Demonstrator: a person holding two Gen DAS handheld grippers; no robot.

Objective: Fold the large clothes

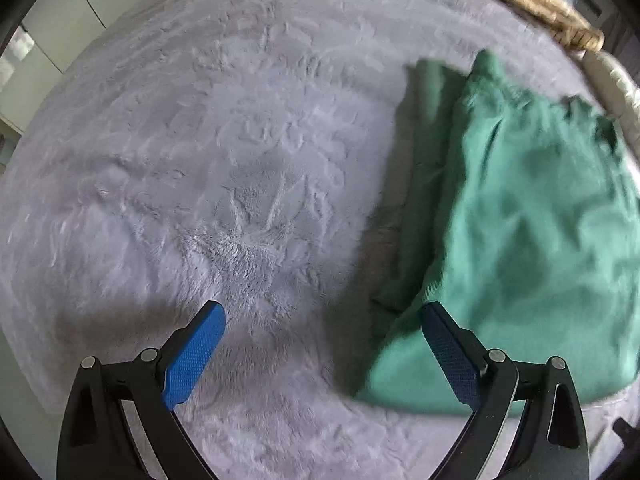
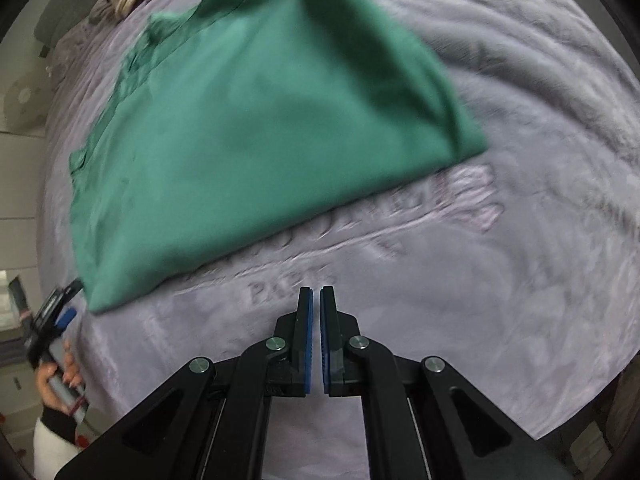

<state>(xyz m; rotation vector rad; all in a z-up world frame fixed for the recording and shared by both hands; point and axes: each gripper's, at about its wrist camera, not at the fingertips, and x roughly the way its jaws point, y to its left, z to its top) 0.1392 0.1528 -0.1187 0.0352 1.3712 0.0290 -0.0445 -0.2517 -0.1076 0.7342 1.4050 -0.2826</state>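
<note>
Two tongs hang over the grey bed (image 1: pixel 200 140): left tongs (image 1: pixel 324 356) spread wide and empty beside the folded green garment (image 1: pixel 520 220), right tongs (image 2: pixel 316 320) closed, holding nothing

Bed's grey fleece blanket (image 1: pixel 200 160) lies bare w/ plenty of room under my left claw (image 1: pixel 324 344) and my right claw (image 2: pixel 316 300), only obstacles being the folded green garment (image 2: pixel 248 128) flat in the middle & a cream bundle (image 1: pixel 532 0) at the far edge.
</note>
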